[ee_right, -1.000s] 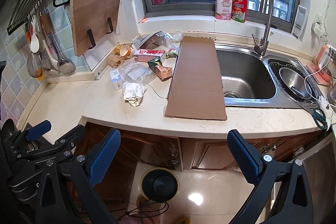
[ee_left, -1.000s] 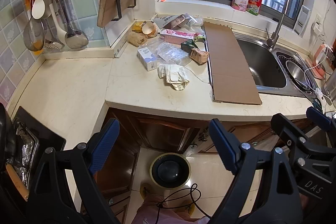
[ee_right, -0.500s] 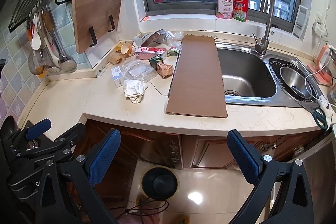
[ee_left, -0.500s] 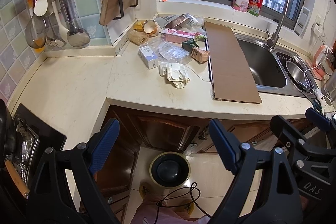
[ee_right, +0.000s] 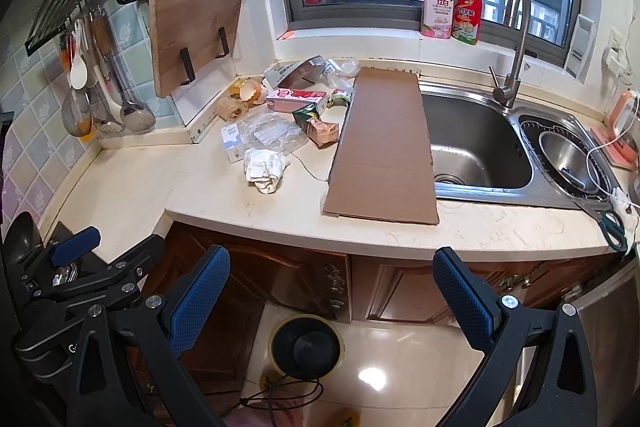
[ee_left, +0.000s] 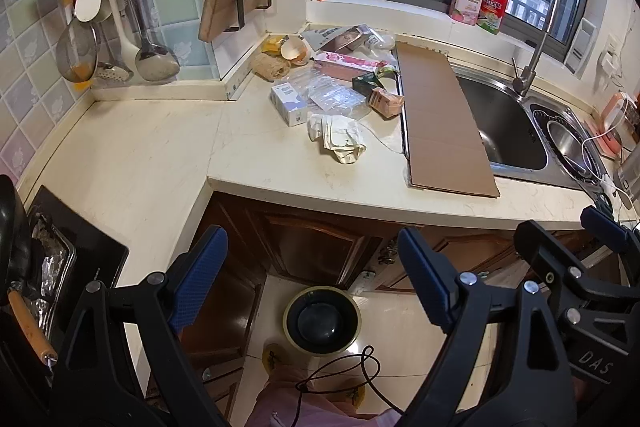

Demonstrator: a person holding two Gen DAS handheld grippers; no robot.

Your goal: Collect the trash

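Both your tools hang wide open and empty below the worktop [ee_left: 280, 183] edge; the left tool [ee_left: 312, 279] sits nearer the trash [ee_left: 332, 95], which lies ahead and above, left of the cardboard [ee_left: 440, 115]; the right tool [ee_right: 332, 295] faces that cardboard, long axis running away from you.

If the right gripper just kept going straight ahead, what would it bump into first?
Probably the front edge of the countertop, near the end of the cardboard sheet. The right gripper is open, empty and short of the counter; depth is hard to judge.
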